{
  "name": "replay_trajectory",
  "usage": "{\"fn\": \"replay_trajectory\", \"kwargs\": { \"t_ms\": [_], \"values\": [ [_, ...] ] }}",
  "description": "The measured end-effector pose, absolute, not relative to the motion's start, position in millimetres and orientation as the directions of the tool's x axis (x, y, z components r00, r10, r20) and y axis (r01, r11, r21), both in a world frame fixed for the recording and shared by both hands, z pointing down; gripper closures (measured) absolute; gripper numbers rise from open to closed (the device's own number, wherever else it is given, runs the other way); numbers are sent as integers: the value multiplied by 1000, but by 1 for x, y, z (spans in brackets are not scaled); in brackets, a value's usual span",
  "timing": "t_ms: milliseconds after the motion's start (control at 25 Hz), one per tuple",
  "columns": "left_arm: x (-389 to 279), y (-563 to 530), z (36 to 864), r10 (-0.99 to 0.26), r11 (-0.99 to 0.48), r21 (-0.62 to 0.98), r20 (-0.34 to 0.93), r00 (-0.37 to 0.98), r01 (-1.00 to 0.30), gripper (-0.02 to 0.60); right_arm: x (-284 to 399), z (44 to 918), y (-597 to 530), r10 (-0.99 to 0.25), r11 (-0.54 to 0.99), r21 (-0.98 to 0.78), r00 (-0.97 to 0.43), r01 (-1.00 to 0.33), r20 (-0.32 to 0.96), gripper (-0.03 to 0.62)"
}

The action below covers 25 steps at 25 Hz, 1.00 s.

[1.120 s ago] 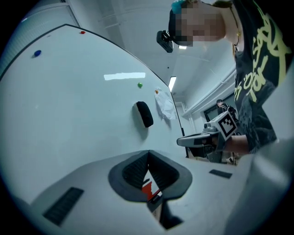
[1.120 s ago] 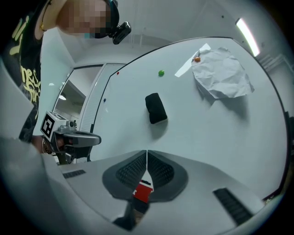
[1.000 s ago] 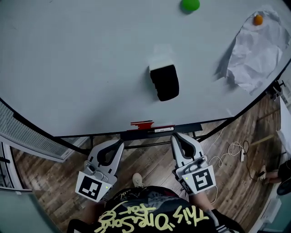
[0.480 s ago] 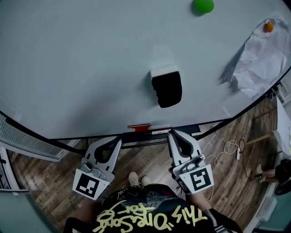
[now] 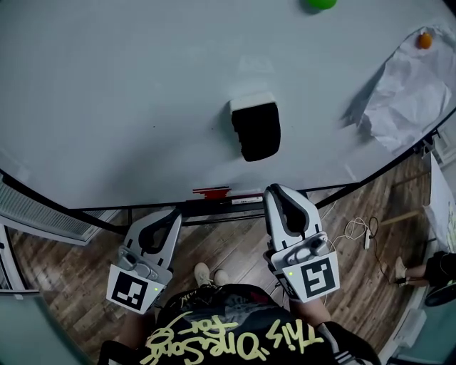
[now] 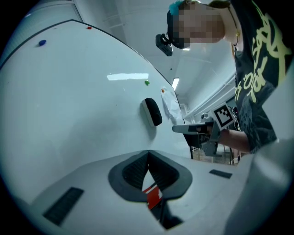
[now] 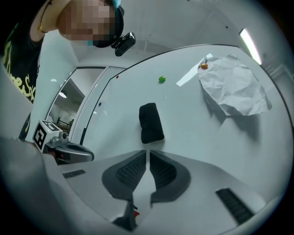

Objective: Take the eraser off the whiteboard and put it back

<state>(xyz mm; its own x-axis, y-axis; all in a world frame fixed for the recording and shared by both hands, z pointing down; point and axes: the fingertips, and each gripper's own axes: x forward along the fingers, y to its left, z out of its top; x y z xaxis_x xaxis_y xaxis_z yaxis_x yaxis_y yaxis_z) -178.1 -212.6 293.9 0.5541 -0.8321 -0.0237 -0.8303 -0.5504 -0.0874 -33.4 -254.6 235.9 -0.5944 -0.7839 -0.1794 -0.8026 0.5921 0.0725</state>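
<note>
1. On the whiteboard [image 5: 107, 107], above the middle of its lower edge: the eraser [image 5: 256, 132], stuck flat, touched by nothing.
2. Below that lower edge, well apart from the eraser: the left tongs [image 5: 174, 213], clenched on nothing, pointed at the board.
3. Beside them, nearer the eraser: the right tongs [image 5: 277, 189], also clenched and empty, aimed straight at it.
4. Toward the right edge: crumpled paper [image 5: 402, 85] under an orange magnet [image 5: 424, 40]. At the top edge: a green magnet [image 5: 320, 3].
5. By the look of things, nothing done yet. Left to do: spread the right tongs, close on the eraser, pull it off, then press it back onto the whiteboard.
</note>
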Motion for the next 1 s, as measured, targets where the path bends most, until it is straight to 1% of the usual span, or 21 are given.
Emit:
{"fn": "replay_trajectory", "kwargs": {
  "t_ms": [160, 320, 360, 400, 440, 560, 760, 880, 1000],
  "values": [
    [-180, -212, 294, -835, -547, -86, -23, 550, -833, 574, -35, 221, -257, -783, 580, 108, -589, -808, -201, 582],
    [-185, -211, 295, -839, -540, -84, -24, 544, -837, 574, -30, 216, -258, -796, 554, 158, -576, -817, -188, 577],
    [-186, -210, 294, -840, -538, -85, -26, 542, -839, 574, -29, 215, -259, -798, 551, 165, -574, -818, -185, 552],
    [-188, -210, 293, -841, -536, -86, -28, 540, -840, 574, -29, 213, -259, -799, 548, 167, -572, -819, -185, 506],
    [-189, -210, 293, -842, -534, -87, -30, 539, -841, 574, -30, 211, -260, -800, 546, 168, -570, -821, -187, 490],
    [-192, -210, 293, -844, -532, -88, -31, 536, -842, 574, -33, 203, -263, -801, 537, 177, -564, -825, -198, 472],
    [-198, -209, 293, -848, -524, -88, -35, 528, -847, 574, -44, 190, -267, -798, 518, 232, -563, -823, -216, 376],
    [-201, -207, 293, -853, -517, -88, -37, 521, -852, 574, -49, 184, -271, -805, 506, 231, -551, -831, -220, 359],
    [-205, -205, 294, -859, -506, -87, -35, 510, -858, 574, -54, 175, -274, -799, 499, 226, -545, -837, -253, 354]
  ]
}}
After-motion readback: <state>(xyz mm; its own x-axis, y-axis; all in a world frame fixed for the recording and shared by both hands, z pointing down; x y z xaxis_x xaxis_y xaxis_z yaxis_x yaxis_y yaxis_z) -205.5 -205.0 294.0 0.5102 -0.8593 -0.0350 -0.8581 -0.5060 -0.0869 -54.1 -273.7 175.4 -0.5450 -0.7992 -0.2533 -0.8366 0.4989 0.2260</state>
